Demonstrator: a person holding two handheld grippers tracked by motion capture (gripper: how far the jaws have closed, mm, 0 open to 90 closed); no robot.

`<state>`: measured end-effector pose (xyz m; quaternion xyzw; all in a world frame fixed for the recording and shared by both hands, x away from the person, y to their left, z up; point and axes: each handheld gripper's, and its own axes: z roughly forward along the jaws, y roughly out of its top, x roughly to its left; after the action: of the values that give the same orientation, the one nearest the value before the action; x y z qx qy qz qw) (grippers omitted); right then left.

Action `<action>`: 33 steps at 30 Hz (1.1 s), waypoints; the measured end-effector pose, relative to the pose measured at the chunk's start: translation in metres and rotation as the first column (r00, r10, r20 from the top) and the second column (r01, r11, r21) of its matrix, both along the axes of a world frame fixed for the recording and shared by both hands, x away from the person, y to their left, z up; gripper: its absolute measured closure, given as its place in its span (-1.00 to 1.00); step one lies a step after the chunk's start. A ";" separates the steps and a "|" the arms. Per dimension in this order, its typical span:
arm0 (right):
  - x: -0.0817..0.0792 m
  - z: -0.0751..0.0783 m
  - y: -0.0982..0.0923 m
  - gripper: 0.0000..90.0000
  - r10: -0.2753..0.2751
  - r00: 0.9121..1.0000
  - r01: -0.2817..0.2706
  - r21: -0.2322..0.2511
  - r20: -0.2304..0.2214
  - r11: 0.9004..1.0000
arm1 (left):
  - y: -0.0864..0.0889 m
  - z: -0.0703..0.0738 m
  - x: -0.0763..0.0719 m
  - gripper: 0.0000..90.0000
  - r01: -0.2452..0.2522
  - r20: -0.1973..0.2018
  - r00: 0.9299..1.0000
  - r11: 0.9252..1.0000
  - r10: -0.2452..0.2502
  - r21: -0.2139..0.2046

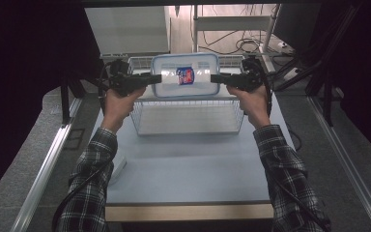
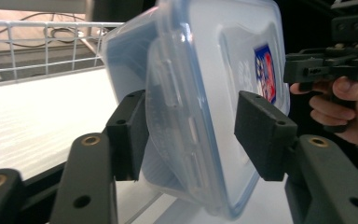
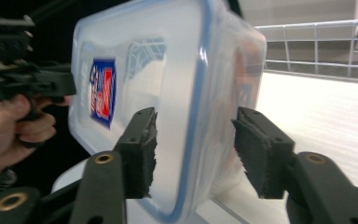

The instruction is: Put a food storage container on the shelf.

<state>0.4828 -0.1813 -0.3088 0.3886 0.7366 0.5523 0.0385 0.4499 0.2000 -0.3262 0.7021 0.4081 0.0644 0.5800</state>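
Plastic container [image 1: 186, 76] over wire basket [image 1: 188, 118] on pale table [image 1: 188, 164]; right tool [image 1: 218, 79] grips it, left tool [image 1: 155, 78] loosened

The lidded container [image 1: 186, 76] sits over the wire basket [image 1: 188, 118], between left tongs [image 1: 153, 78] and right tongs [image 1: 217, 78].

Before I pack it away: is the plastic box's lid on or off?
On. The lid, with its blue seal rim, sits flush on the plastic box.

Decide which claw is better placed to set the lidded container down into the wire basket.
Probably the right claw: its pads seem to press the container on both faces. The left claw has one pad standing off the lid.
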 end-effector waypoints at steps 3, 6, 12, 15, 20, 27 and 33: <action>0.000 -0.002 0.007 0.05 -0.010 1.000 0.010 -0.060 0.006 0.998 | 0.000 -0.003 0.003 -0.11 -0.006 -0.026 1.000 1.000 0.006 -0.007; 0.003 -0.006 0.009 0.03 -0.022 1.000 0.021 -0.041 -0.007 0.999 | 0.002 -0.006 0.006 -0.11 -0.002 -0.037 0.999 0.999 0.001 -0.034; 0.005 -0.007 0.007 0.07 -0.026 0.999 0.025 -0.024 -0.031 0.999 | 0.000 -0.002 0.008 -0.20 -0.022 -0.046 0.999 1.000 0.022 0.003; 0.006 -0.007 0.007 0.10 -0.042 0.999 0.041 -0.023 -0.031 0.999 | -0.001 -0.002 0.009 -0.27 -0.046 -0.044 0.998 0.999 0.047 0.019; 0.009 -0.006 0.009 0.09 -0.063 0.996 0.064 0.003 -0.061 0.998 | -0.003 0.000 0.010 -0.37 -0.096 -0.030 0.995 0.993 0.098 0.064; 0.009 -0.007 0.008 0.19 -0.105 0.993 0.106 0.032 -0.046 0.994 | -0.006 0.002 0.005 -0.28 -0.129 0.023 0.992 0.986 0.127 0.107; 0.005 -0.002 0.009 0.27 -0.121 0.993 0.121 0.007 0.007 0.993 | -0.004 0.002 0.002 -0.10 -0.132 0.028 0.991 0.986 0.130 0.101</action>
<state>0.4877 -0.1721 -0.3111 0.4308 0.7097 0.5527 0.0734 0.4519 0.1960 -0.3246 0.7018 0.4433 0.1308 0.5421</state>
